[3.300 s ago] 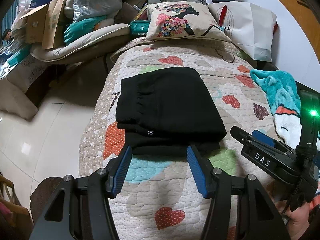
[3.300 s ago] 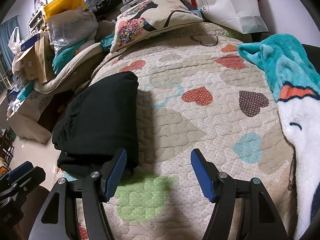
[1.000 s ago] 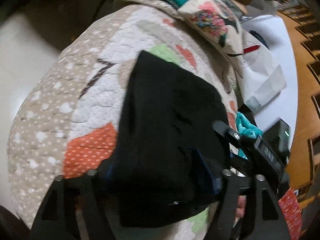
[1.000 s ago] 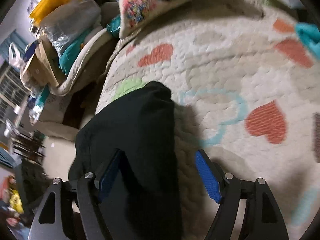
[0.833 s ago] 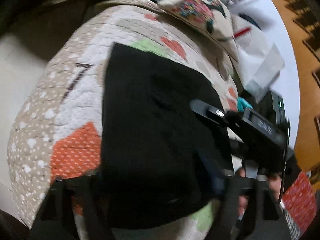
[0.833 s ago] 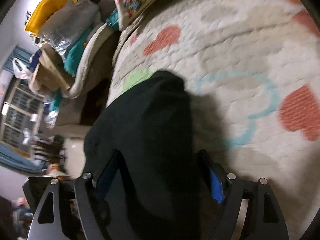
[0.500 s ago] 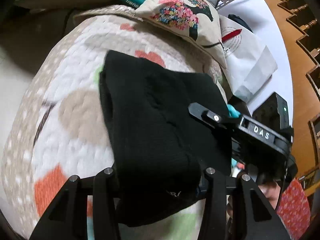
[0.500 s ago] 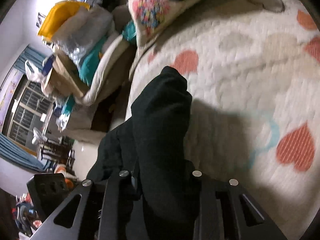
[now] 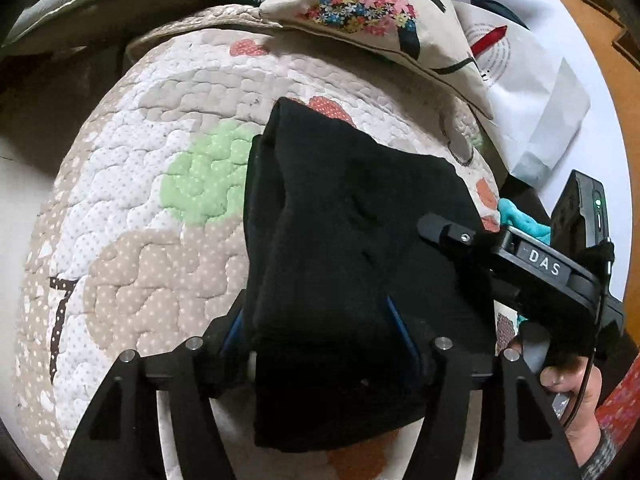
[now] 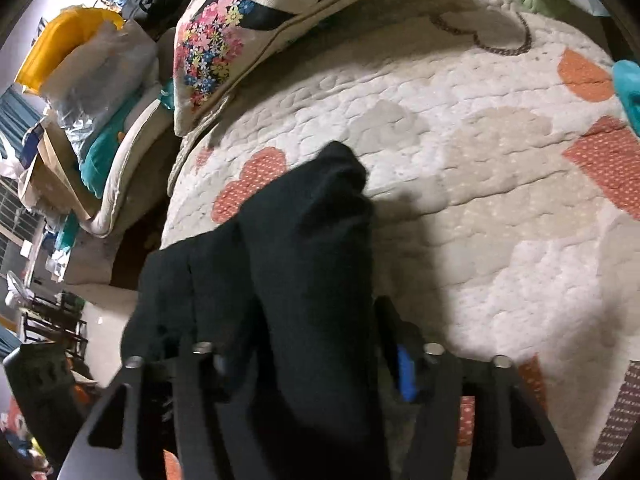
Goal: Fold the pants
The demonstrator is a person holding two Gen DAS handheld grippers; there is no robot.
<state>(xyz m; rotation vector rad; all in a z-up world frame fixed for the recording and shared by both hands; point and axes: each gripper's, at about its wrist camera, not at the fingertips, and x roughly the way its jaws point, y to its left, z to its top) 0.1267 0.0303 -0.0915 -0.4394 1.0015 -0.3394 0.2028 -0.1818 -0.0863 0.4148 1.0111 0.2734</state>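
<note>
Quilted heart-print bedspread (image 9: 132,216) fills both views. On it, toward its left edge: the folded black pants (image 9: 340,240), a thick bundle with its long axis running from my claws away toward the floral cushion (image 9: 372,4), far end narrowing to a blunt corner near an orange heart. Near end is up between my jaws, rest drapes onto the bedspread.

Left gripper (image 9: 320,332): jaws have just been opening, pants between them, blue pads at the fabric on both sides; pinching or loose, can't tell. Right gripper (image 10: 312,356): jaws have also just been opening, straddling the right edge of the pants; the right blue pad shows a gap to the cloth, so spread, not pinching.

Around: white paper bag (image 9: 532,92) beyond the cushion, teal plush blanket (image 10: 628,92) at right, cardboard boxes and bags (image 10: 80,92) piled left of the bed. Nothing lies between pants and cushion.
</note>
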